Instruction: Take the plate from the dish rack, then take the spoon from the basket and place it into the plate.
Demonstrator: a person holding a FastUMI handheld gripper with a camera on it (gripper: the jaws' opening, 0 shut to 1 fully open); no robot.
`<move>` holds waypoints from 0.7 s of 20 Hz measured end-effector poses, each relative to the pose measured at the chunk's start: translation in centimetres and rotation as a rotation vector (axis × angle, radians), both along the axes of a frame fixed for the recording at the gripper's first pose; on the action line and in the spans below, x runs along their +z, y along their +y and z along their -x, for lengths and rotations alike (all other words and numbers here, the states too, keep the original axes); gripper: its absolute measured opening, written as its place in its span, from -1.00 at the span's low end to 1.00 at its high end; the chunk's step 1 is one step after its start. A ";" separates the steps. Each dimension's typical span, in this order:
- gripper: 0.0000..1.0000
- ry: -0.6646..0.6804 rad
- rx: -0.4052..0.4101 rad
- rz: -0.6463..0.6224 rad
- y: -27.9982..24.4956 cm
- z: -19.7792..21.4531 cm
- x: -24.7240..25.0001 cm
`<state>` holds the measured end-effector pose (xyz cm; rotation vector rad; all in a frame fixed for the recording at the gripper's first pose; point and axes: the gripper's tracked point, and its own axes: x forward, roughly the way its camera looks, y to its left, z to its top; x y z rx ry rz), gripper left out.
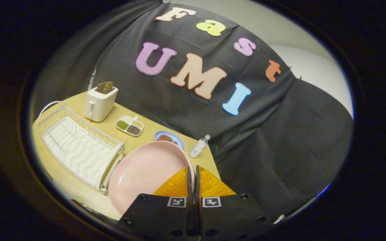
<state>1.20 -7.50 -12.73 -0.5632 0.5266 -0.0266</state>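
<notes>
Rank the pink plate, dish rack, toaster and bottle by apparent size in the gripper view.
1. Pink plate, gripped at its rim by the gripper, nearness inflates it
2. Dish rack, similar
3. Toaster
4. Bottle

Pretty sure I'm in a mock kitchen set up inside a booth. The wooden counter [146,129] has a white toaster [100,103] with bread in it, a white dish rack [79,147], a divided snack dish [130,125] and a small bottle [199,146], but black cloth [263,140] hangs behind everything instead of walls.
</notes>
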 end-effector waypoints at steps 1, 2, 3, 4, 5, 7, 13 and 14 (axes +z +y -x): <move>-0.94 0.008 -0.001 -0.011 -0.4 0.5 -0.4; -0.94 0.016 0.000 -0.020 -0.7 1.1 -0.9; -0.94 0.023 0.000 -0.027 -1.1 1.6 -1.3; -0.94 0.030 -0.002 -0.038 -1.4 2.1 -1.8; -0.94 0.038 -0.009 -0.048 -1.9 2.6 -2.3; -0.94 0.052 -0.027 -0.081 -2.8 3.6 -3.3; -0.93 0.108 -0.083 -0.181 -4.6 6.5 -7.3; -0.93 0.115 -0.092 -0.196 -4.9 7.0 -8.0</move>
